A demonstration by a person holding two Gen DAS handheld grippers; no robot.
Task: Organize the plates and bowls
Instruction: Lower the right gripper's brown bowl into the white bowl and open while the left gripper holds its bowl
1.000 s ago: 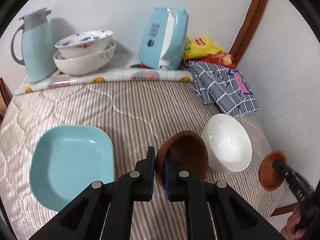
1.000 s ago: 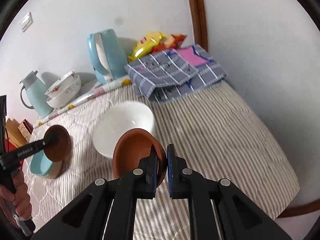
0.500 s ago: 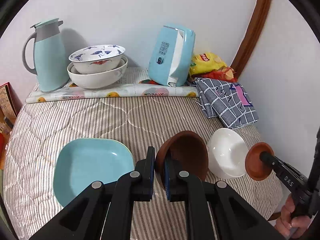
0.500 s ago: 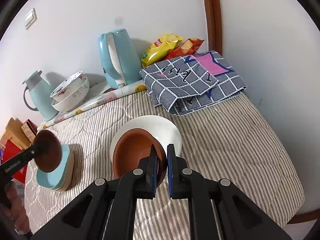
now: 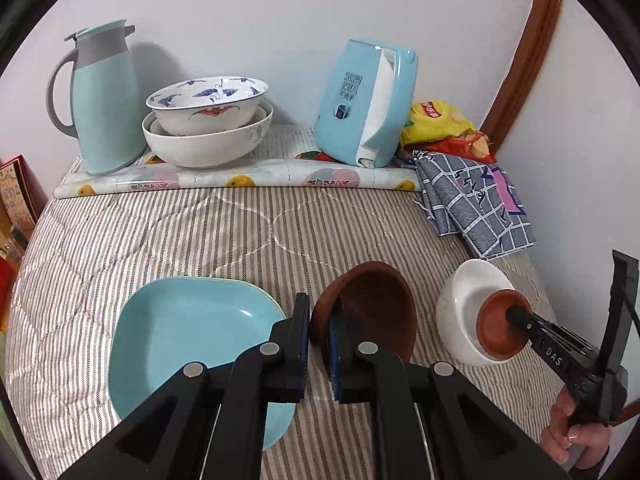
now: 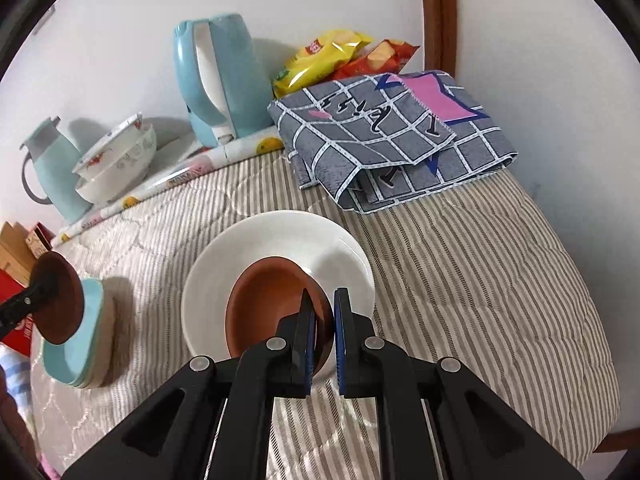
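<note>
My left gripper point(image 5: 320, 340) is shut on the rim of a brown bowl point(image 5: 372, 308), held above the striped cloth beside the stacked light blue square plates point(image 5: 188, 336). My right gripper point(image 6: 324, 332) is shut on the rim of a second brown bowl point(image 6: 268, 304), which sits inside the white bowl point(image 6: 280, 236); whether it rests on the bottom I cannot tell. The left wrist view shows that brown bowl point(image 5: 496, 328) in the white bowl point(image 5: 460, 308). The right wrist view shows the left-held bowl point(image 6: 60, 300) over the blue plates point(image 6: 84, 352).
At the back stand a light blue jug point(image 5: 104, 96), two nested patterned bowls point(image 5: 208, 124), a blue kettle point(image 5: 364, 100), snack bags point(image 5: 440, 124) and a folded checked cloth point(image 5: 476, 204). Boxes point(image 5: 16, 200) stand off the left edge. The table edge is near on the right.
My right gripper has carried its brown bowl left and down into the white bowl. My left gripper has drawn back and risen with its brown bowl, next to the blue plates.
</note>
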